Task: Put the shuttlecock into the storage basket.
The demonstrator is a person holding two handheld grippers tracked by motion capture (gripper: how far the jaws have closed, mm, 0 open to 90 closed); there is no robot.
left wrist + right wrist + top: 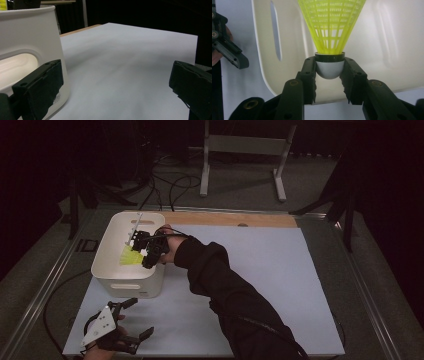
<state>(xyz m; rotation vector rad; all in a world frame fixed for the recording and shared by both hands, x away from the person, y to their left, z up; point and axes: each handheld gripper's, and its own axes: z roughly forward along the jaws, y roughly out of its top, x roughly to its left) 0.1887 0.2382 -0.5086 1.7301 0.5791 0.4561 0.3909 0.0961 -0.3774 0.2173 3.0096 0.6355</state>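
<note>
Right gripper (329, 75) clenched on the grey cork of a yellow shuttlecock (330, 30) over the white plastic bin (116, 245) at centre left, left gripper (131, 320) released, lower left on the pale blue mat (260, 270)

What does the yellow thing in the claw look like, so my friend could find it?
Start at the white bin at the left side of the pale blue mat. Over its open top, the right gripper pinches a shuttlecock by its rounded grey-white nose. Its bright yellow net skirt, flaring out like a cone, is the only brightly coloured thing there.
</note>
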